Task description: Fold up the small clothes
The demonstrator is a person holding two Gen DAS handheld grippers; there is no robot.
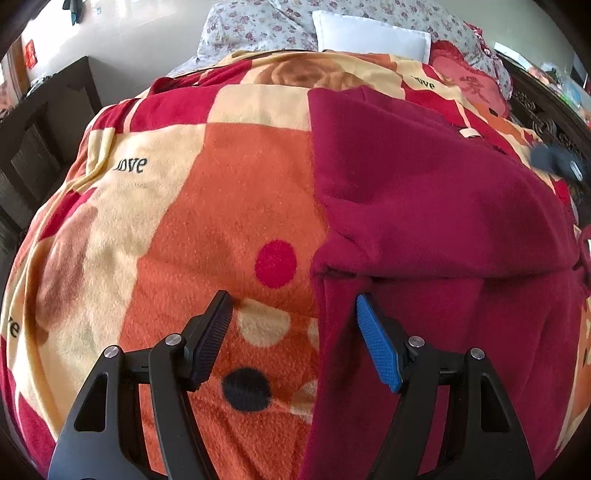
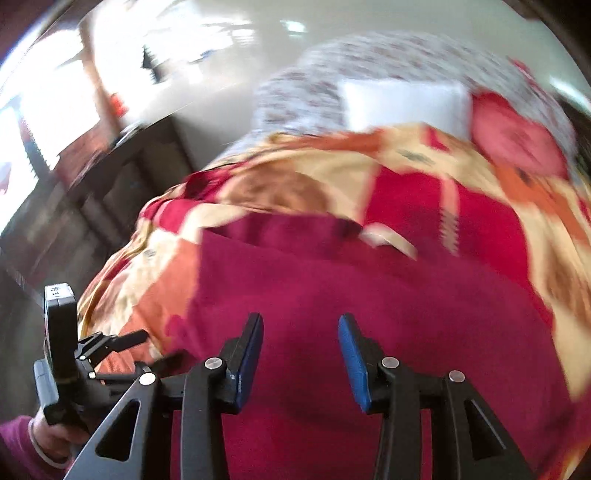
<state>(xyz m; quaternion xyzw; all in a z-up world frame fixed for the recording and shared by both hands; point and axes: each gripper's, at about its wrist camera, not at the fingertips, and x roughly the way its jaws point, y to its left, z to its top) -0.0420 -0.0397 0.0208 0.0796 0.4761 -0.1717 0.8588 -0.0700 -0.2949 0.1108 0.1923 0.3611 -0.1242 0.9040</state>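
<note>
Patterned blanket (image 1: pixel 229 192) on bed, maroon garment (image 1: pixel 424 192) spread flat, left hand-held gripper (image 1: pixel 293 321) wide and empty, right hand-held gripper (image 2: pixel 301 343) part-open, empty

A home bedroom: a bed under a patterned fleece blanket (image 1: pixel 229 192), a white pillow (image 1: pixel 369 35) (floral bedding behind).

Open blanket (image 1: pixel 221 192) left of garment (image 1: pixel 424 206)
</note>
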